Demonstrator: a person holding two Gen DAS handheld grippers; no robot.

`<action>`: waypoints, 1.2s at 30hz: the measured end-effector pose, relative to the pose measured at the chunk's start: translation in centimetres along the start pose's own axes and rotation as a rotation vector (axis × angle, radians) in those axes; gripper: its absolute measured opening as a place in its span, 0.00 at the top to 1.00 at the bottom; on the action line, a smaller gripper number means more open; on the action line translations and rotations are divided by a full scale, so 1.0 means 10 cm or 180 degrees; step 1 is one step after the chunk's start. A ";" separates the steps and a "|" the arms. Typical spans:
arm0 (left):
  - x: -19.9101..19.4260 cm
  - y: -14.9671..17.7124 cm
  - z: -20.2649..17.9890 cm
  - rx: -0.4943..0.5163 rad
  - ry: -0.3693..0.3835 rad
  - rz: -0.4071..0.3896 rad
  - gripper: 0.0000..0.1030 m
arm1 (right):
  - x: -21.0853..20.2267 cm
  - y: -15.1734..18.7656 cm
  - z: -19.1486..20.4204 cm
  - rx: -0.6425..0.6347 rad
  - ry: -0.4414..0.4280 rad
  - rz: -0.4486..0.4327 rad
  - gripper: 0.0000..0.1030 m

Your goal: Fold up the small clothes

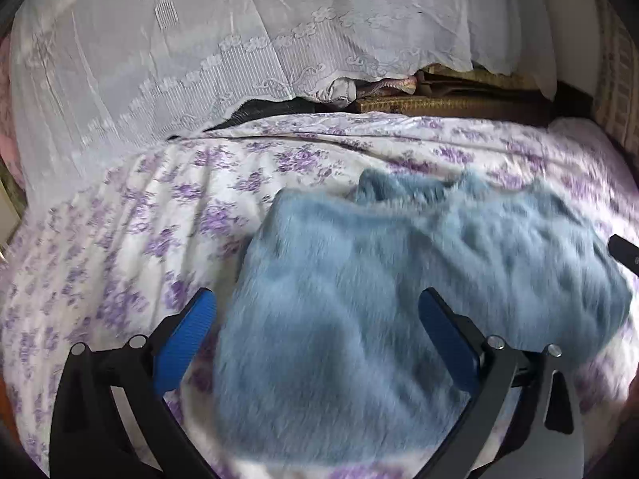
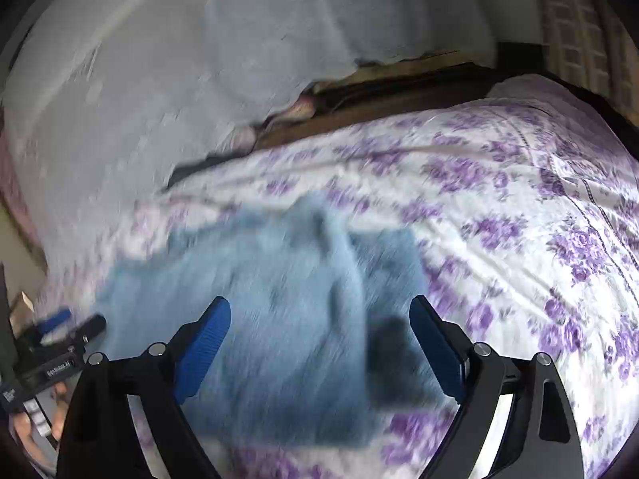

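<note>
Here, the left hand-held gripper points down over a bed, its two black arms ending in blue ribbed pads that stand wide apart with nothing pinched between them. Between and beyond them lies a small fluffy light-blue garment, spread on the bed, its fuzzy pile slightly blurred. Its near part fills the gap between the jaws, but the pads are not pressing on it. At the far end, the garment shows a rumpled, notched edge.

The right hand-held gripper is likewise spread open, blue pads well apart, empty, hovering above the same light-blue garment. From this view, a raised fold runs along the middle of the garment, and a dark shadow falls on it near the right jaw. This picture is heavily blurred. At its lower left edge, the left hand-held gripper appears beside the garment, held by a person's hand of which only fingers show.

The garment rests on a white bedsheet printed with purple flowers, which covers the whole bed and is creased in long diagonal wrinkles. Beyond the far edge of the bed hangs a white lace curtain with an embroidered scalloped border. Under its lifted hem, a dark gap shows some stacked brownish woven items, too indistinct to identify.
</note>
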State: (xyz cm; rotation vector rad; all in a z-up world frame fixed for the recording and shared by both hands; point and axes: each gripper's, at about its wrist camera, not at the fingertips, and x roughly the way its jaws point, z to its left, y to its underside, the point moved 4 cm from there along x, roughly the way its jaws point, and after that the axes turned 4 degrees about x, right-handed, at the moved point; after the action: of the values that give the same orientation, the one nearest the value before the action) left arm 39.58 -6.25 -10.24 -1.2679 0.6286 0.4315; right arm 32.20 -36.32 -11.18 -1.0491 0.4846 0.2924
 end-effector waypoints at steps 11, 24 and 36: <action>0.52 0.04 -0.01 -0.0038 -0.0126 0.0287 0.04 | 0.60 -0.02 0.05 -0.0032 -0.0003 0.0521 0.35; 0.40 0.20 -0.06 0.0007 -0.0009 0.0295 0.04 | 0.57 0.21 0.49 -0.0725 -0.0201 0.0610 0.33; 0.17 0.32 -0.17 0.0209 -0.0166 0.0211 0.04 | 0.36 0.41 0.65 -0.1061 0.0036 0.0549 0.24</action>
State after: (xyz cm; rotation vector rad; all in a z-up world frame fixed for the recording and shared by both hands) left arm 38.55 -7.19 -14.01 -1.1724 0.6370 0.4935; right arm 35.06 -28.64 -13.45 -1.3354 0.5496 0.5336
